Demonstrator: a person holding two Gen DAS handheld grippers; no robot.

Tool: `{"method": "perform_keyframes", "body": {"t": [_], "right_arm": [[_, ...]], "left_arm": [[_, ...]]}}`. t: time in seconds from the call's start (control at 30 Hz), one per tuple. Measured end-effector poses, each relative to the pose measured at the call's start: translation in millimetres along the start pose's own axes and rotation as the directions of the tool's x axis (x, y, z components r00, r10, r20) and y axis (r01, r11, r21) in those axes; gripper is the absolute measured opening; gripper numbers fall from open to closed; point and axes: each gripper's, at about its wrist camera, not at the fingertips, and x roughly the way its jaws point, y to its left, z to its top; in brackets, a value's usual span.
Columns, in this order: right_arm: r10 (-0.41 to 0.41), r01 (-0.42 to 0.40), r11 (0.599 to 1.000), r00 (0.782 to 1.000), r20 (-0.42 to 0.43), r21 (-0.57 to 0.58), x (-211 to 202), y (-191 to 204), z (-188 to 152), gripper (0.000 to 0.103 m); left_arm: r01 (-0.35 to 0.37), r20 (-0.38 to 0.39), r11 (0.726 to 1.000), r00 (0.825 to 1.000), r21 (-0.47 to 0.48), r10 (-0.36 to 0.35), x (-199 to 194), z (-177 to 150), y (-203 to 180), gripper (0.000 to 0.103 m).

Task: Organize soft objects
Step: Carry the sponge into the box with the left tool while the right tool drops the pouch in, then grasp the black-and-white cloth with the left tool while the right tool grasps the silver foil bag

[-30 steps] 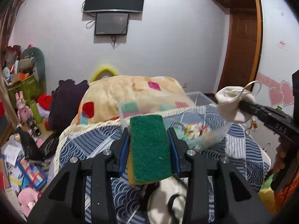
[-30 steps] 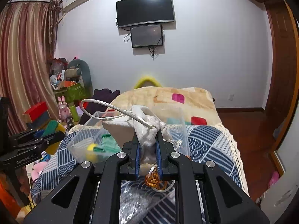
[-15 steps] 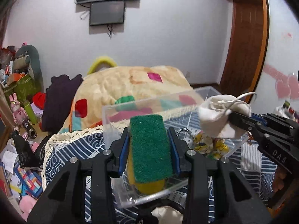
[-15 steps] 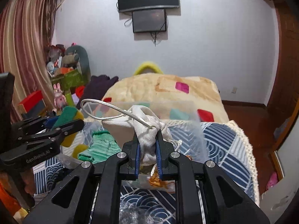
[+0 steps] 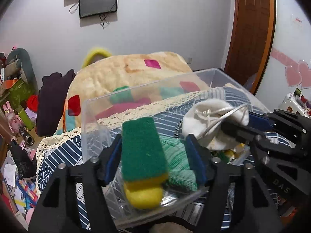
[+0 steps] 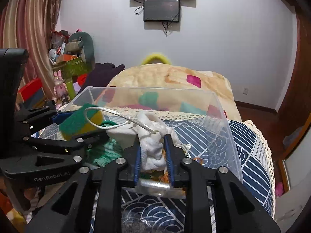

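A clear plastic bin [image 5: 91,120] [image 6: 223,116] stands on the bed's blue patterned cover. My left gripper [image 5: 153,155] has opened; the green-and-yellow sponge [image 5: 143,155] [image 6: 79,122] hangs loose between its fingers over the bin. My right gripper [image 6: 152,153] is shut on a white drawstring pouch [image 6: 153,145] [image 5: 206,122], held over the bin's right part. A green knitted cloth [image 5: 180,167] [image 6: 105,153] lies in the bin beneath them.
A beige quilt [image 5: 120,75] with coloured patches lies behind the bin. A dark garment [image 5: 52,101] and toy clutter [image 5: 15,97] sit at the left. A wooden door [image 5: 250,29] is at the right, screens [image 6: 161,9] on the wall.
Both grippers moved forward and down over the bin. My left gripper's jaws have spread apart, so the sponge is no longer clamped. The right stays shut on the pouch.
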Motion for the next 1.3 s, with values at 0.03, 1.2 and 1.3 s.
{"method": "perform_keyframes", "body": {"t": [0.03,1.2,1.3], "right_arm": [[0.001,-0.001,1.0,1.0,0.004,-0.003,-2.1,-0.4,-0.2,0.037],[0.049,-0.049,0.998,0.999,-0.006,0.044,-55.2,6.3,-74.1,0.067],[0.064,-0.062,0.997,0.997,-0.044,0.045,-46.8,11.0,-86.0,0.067]], "left_arm": [[0.001,0.013,1.0,1.0,0.004,-0.001,-4.4,-0.5,-1.2,0.07],[0.014,-0.032,1.0,0.999,-0.021,-0.015,-77.2,-105.7,-21.1,0.098],[0.02,-0.061,0.997,0.998,-0.078,-0.024,-69.4,-117.0,-13.2,0.098]]}}
